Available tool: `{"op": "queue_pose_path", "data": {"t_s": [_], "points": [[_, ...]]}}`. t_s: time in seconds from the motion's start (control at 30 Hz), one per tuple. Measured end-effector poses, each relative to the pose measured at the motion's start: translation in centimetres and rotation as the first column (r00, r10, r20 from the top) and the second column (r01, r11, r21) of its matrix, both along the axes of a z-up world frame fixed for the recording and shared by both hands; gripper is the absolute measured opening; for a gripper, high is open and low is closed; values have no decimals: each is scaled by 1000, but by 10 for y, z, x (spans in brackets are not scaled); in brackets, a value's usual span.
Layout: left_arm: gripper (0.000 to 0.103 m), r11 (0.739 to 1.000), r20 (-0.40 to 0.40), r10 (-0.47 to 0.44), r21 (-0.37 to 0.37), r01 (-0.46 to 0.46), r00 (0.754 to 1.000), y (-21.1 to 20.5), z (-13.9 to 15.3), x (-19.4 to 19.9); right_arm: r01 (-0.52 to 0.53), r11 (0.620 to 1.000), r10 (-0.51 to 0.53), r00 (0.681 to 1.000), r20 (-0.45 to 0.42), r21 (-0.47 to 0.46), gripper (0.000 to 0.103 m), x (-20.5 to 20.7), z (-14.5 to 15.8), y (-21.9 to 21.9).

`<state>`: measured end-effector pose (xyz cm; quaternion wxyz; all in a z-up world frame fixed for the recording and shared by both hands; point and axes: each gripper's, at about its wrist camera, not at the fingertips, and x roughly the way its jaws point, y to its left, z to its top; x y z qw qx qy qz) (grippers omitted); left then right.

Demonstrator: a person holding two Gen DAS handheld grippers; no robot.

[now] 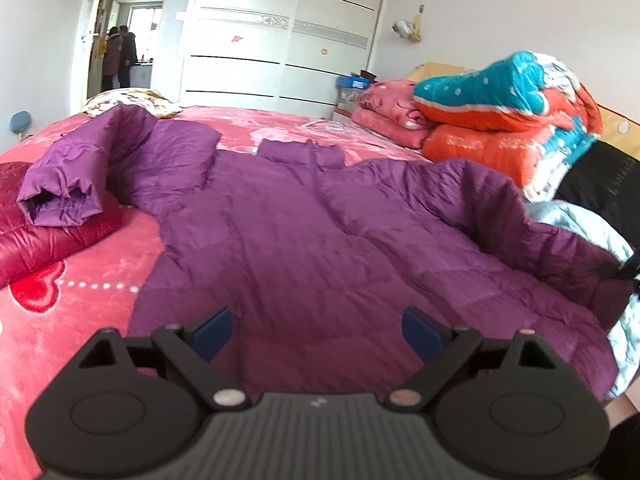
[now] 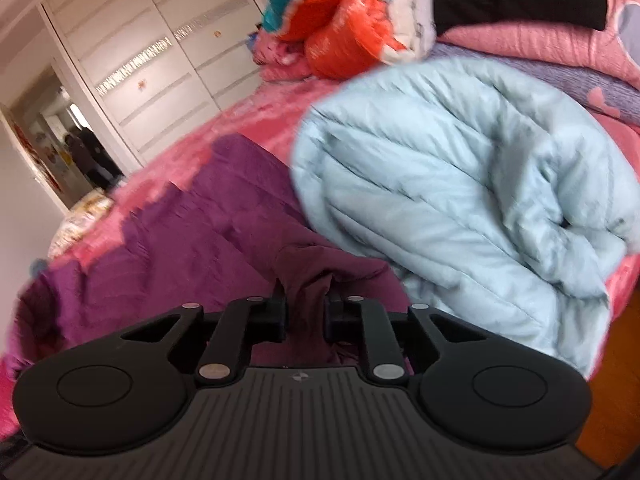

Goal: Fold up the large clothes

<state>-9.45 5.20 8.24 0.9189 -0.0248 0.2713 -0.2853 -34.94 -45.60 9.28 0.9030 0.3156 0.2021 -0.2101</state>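
Observation:
A large purple down jacket (image 1: 304,232) lies spread front-up on the pink bed (image 1: 80,320), collar at the far end. Its left sleeve (image 1: 60,196) is bent over a dark red garment. My left gripper (image 1: 316,332) is open and empty just above the jacket's hem. In the right wrist view my right gripper (image 2: 306,300) is shut on a bunch of the purple jacket's fabric (image 2: 306,280) at its right sleeve end, beside a folded light blue down jacket (image 2: 460,208). That sleeve end (image 1: 612,276) shows lifted at the right edge of the left wrist view.
A folded dark red jacket (image 1: 48,236) lies at the left. Stacked orange, teal and pink quilts (image 1: 500,120) and a black item (image 1: 600,188) stand at the right. A white wardrobe (image 1: 280,40) and an open doorway with people (image 1: 120,56) are beyond the bed.

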Motion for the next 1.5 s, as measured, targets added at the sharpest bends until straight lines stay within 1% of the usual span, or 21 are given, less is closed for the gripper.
{"op": "queue_pose_path", "data": {"t_s": [0.13,0.23,0.3,0.43,0.53,0.6,0.63,0.7,0.73,0.77,0.8,0.83,0.87,0.93,1.0,1.07,1.13,1.23,1.33,1.4,1.5], "points": [[92,1000,15,11,-16,-10,1000,9,-3,18,-54,997,49,994,96,54,19,22,38,8],[92,999,1,18,-50,-18,1000,19,-8,30,-128,989,116,981,155,72,18,49,61,25],[92,996,-20,17,-83,-18,1000,26,-12,37,-199,977,181,965,189,79,18,72,73,43],[92,991,-55,12,-132,-19,998,37,-23,47,-340,937,313,920,236,84,17,128,82,88],[92,983,-97,12,-179,-29,995,44,-31,54,-417,905,389,890,238,80,17,177,73,119],[92,979,-141,21,-197,-49,990,47,-38,59,-451,890,430,880,202,66,17,209,61,135],[92,978,-157,22,-203,-54,987,48,-40,61,-458,887,442,880,174,64,22,223,53,142],[92,975,-176,25,-213,-63,984,49,-44,65,-460,885,450,885,118,73,25,246,35,148],[92,975,-183,28,-214,-67,983,50,-45,66,-456,886,449,889,95,81,31,252,27,150],[92,974,-190,30,-215,-71,981,50,-46,68,-442,893,437,897,75,87,40,254,20,148],[92,973,-194,29,-219,-72,980,51,-47,68,-422,903,417,907,63,87,45,252,16,145],[92,972,-197,28,-223,-73,980,52,-47,70,-398,914,394,917,58,78,60,248,13,142],[92,972,-200,26,-226,-72,980,51,-48,70,-365,929,363,931,51,61,70,240,11,138],[92,973,-204,20,-223,-66,979,50,-50,72,-306,951,305,952,27,43,72,224,6,131],[92,974,-210,15,-220,-62,977,49,-51,74,-258,966,258,966,-10,17,77,205,-2,127],[92,974,-219,10,-219,-59,976,48,-53,75,-255,965,251,965,-74,-62,103,195,-8,132],[92,975,-219,5,-217,-54,976,47,-54,76,-284,952,269,955,-129,-116,103,197,-15,141],[92,976,-216,-1,-211,-46,976,45,-55,77,-332,933,306,936,-174,-142,103,211,-22,155],[92,978,-213,-8,-207,-37,977,43,-56,75,-370,918,337,918,-211,-145,103,233,-34,170],[93,978,-213,-12,-207,-33,977,43,-57,75,-381,912,340,909,-240,-152,103,246,-42,180],[94,977,-221,-16,-210,-32,975,43,-60,77,-387,903,322,898,-300,-189,103,266,-54,188]]}}
